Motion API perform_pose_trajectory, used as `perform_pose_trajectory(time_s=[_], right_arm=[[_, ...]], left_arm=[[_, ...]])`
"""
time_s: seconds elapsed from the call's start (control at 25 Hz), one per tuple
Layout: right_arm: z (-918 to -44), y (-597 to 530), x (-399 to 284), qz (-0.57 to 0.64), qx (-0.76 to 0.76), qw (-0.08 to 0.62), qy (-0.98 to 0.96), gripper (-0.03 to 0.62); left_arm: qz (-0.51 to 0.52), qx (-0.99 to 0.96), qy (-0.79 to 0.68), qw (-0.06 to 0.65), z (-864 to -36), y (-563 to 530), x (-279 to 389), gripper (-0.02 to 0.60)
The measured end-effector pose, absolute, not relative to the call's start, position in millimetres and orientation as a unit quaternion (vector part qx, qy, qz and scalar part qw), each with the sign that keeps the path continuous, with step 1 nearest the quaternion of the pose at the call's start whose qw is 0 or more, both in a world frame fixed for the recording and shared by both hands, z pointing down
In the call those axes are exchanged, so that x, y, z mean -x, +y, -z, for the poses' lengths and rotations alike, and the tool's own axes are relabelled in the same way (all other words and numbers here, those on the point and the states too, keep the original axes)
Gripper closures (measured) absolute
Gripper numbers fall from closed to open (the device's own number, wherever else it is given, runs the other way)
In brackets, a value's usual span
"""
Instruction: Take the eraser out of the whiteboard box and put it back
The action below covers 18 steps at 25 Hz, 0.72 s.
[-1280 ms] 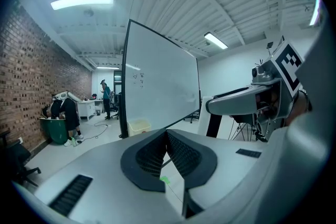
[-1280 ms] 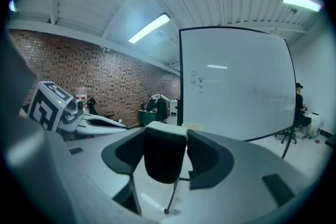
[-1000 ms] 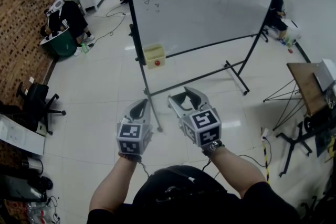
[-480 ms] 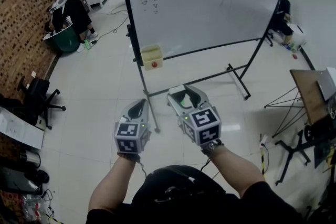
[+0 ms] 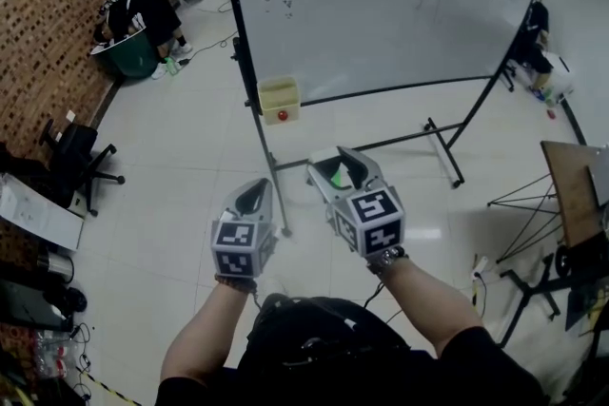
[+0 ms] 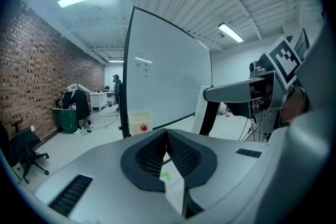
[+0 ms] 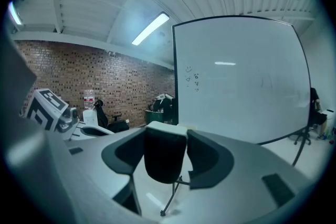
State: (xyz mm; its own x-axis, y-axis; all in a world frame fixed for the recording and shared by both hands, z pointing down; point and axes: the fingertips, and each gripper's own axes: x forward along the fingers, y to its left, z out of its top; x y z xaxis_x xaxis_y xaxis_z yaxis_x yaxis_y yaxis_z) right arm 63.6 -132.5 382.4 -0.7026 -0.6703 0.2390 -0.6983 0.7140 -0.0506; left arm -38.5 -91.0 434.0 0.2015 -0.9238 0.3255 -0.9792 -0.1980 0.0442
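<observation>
A pale yellow whiteboard box (image 5: 279,100) with a red dot hangs at the lower left corner of the whiteboard (image 5: 381,5); the left gripper view shows the box (image 6: 139,122) too. My right gripper (image 5: 335,163) is held out in front of me, short of the board's stand. It is shut on the eraser (image 7: 164,157), a dark block with a white top that fills the gap in the right gripper (image 7: 166,136). Beside it, my left gripper (image 5: 255,190) is shut with nothing in it, the pads of the left gripper (image 6: 166,135) meeting at the tips.
The whiteboard stand's legs (image 5: 433,143) spread over the pale floor just ahead. A brick wall (image 5: 57,33) runs along the left, with an office chair (image 5: 76,157) and a green bin (image 5: 128,57). People sit at the far left and far right. A wooden table (image 5: 576,190) stands at the right.
The whiteboard and its box have shifted in the head view as both grippers moved a little forward. The right gripper keeps hold of the eraser, and the left stays shut.
</observation>
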Motion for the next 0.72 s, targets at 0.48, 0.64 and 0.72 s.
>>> perform_pose_trajectory(time_s=[0.48, 0.64, 0.72], right_arm=[[-396.8, -209.1, -19.6, -0.078, -0.373, 0.108, -0.918, 0.324], [-404.4, -241.5, 2.4, -0.084, -0.381, 0.116, -0.913, 0.324], [-407.6, -257.5, 14.3, -0.088, -0.386, 0.119, -0.911, 0.324]], left_arm=[[-0.115, -0.763, -0.622, 0.132, -449.9, -163.5, 83.5, 0.580], [-0.117, -0.768, -0.614, 0.140, -458.5, -197.8, 106.2, 0.580], [-0.118, -0.772, -0.609, 0.142, -460.5, -215.2, 117.8, 0.580]])
